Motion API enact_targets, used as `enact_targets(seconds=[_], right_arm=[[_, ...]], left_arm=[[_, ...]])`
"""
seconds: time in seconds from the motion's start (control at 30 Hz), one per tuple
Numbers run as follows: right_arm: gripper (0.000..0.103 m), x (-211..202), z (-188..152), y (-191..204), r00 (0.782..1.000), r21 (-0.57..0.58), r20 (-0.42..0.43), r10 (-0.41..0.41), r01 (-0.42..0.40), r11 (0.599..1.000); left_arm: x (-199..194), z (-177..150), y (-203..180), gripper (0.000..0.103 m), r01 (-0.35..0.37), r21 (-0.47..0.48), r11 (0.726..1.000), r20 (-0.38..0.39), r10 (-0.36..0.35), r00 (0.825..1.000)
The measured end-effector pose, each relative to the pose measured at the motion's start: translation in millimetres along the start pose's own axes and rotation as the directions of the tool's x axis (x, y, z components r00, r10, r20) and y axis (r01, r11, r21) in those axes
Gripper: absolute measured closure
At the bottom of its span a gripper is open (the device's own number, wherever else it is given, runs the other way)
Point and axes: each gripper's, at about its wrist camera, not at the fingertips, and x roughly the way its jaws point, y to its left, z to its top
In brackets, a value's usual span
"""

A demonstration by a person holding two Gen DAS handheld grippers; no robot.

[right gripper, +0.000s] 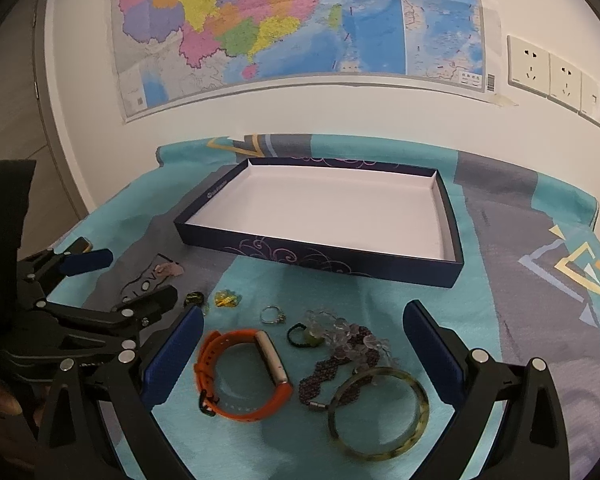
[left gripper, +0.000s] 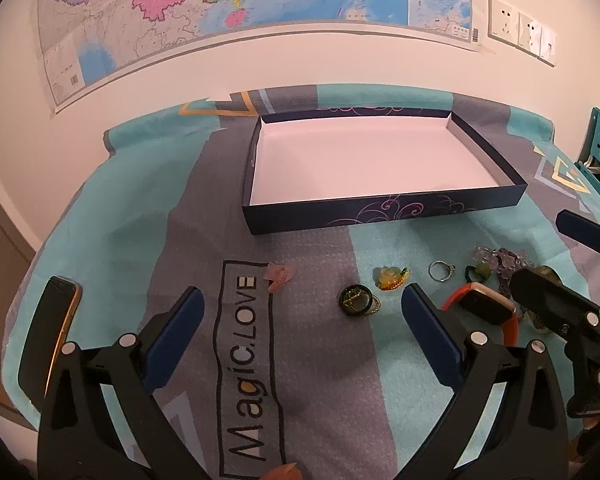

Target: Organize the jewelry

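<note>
Both jaws spread; box (right gripper: 324,258) near rim faces scattered jewelry (right gripper: 340,344).

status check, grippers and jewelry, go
Left gripper open, empty; right gripper open, empty. Box empty. Orange watch, bangle, ring, beaded bracelet loose on cloth. Nothing blocking.

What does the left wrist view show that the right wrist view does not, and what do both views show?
Only the left wrist view shows the "Magic.LOVE" print in full, the phone and the open left claw from behind.

Only the right wrist view shows the whole bangle, the whole orange watch and the open right claw from behind.

Both show the empty box, silver ring, wall map and sockets.
</note>
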Motion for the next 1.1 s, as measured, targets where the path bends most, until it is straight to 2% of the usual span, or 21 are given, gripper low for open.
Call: enact_targets(seconds=[0.37,1.1], right_arm=[[0.006,-1.5,-1.3,6.6,1.0,-0.011,-0.003,0.007,-0.007,1.0],[0.006,-4.5,-2.0,7.4,1.0,0.0,-0.009,0.002,-0.002,1.0]], left_arm=[[-3.3,-2.2,-0.2,0.006,0.017,-0.002,1.0,0.0,-0.017,1.0],[-11.3,-3.8,3.3,0.006,0.005,-0.013,1.0,0.023,-0.005,1.0]])
